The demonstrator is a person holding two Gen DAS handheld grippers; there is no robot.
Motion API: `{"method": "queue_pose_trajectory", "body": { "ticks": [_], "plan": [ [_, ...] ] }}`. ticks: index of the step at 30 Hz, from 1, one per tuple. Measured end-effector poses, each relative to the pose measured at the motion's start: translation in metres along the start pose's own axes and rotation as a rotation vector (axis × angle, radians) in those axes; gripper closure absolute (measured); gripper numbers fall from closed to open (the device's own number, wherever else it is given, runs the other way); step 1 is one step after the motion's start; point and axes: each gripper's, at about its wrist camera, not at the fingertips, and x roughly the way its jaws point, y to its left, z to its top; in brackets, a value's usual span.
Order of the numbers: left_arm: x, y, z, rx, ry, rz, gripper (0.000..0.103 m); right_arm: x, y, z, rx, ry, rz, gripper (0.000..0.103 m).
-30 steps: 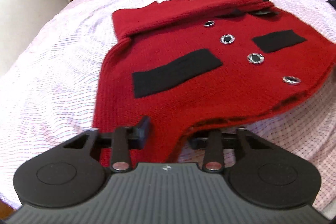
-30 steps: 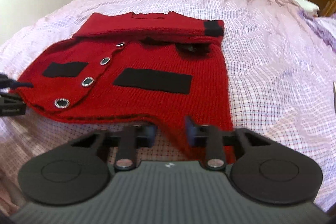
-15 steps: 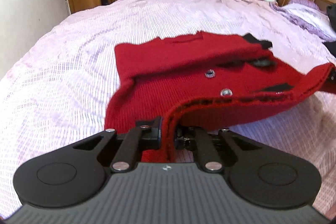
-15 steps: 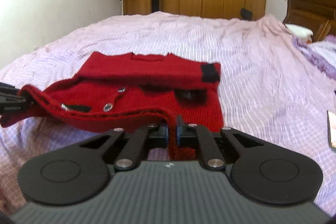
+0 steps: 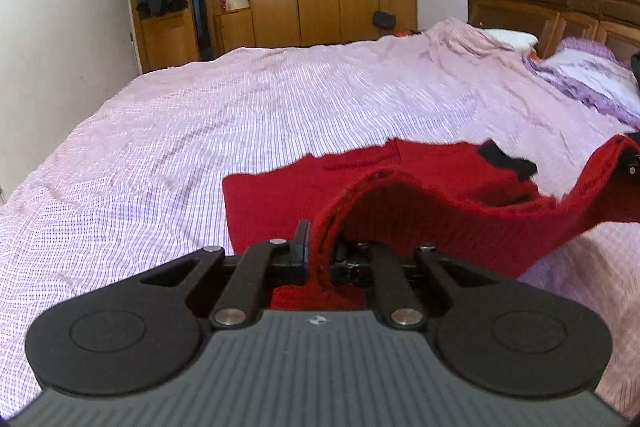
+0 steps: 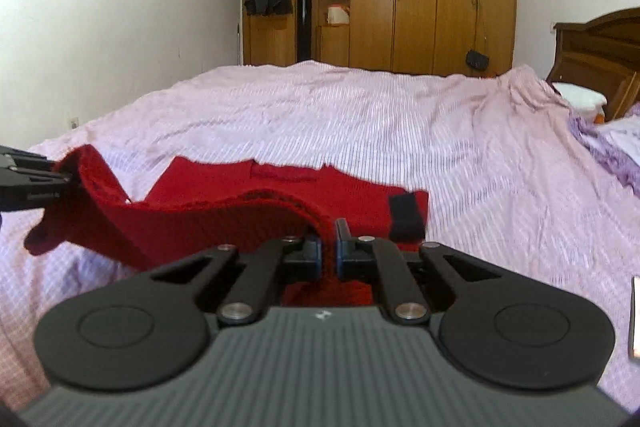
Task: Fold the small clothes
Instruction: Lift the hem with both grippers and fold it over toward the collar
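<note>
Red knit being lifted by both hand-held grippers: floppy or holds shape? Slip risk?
Likely floppy: the red knit sags between the left hand-held gripper and right hand-held gripper. Probably light, since thin edge pinches carry it. Slip seems unlikely; the coarse ribbed knit should grip the closed jaws.

no text, label or number can be read anywhere.

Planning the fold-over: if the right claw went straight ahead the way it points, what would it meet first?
Probably the far part of the red knit garment lying on the bed; the right claw, shut on its lifted hem, points just over it. Beyond lies only the pink bedspread. Depth is unclear.
</note>
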Motion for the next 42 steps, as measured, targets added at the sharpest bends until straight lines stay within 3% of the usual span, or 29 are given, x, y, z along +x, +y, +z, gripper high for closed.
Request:
{"method": "queue_pose_trajectory", "body": {
  "ticks": [11, 20, 27, 35, 42],
  "plan": [
    [0.038, 0.010, 0.064, 0.004, -0.053, 0.054, 0.094, 0.042, -0.014, 0.042, 0.017, -0.061, -0.047, 0.094],
    [0.099, 0.015, 0.101, 0.039, -0.035, 0.084, 0.094, 0.103, -0.020, 0.059, 0.019, -0.079, -0.130, 0.094],
    [0.169, 0.024, 0.100, 0.034, 0.009, 0.097, 0.094, 0.152, -0.021, 0.055, 0.014, -0.057, -0.177, 0.094],
    [0.250, 0.034, 0.071, 0.020, 0.115, 0.094, 0.094, 0.211, -0.019, 0.028, 0.000, 0.020, -0.224, 0.094],
    [0.285, 0.033, 0.047, 0.047, 0.147, 0.109, 0.092, 0.252, -0.023, 0.010, -0.015, 0.110, -0.218, 0.093]
  ]
}}
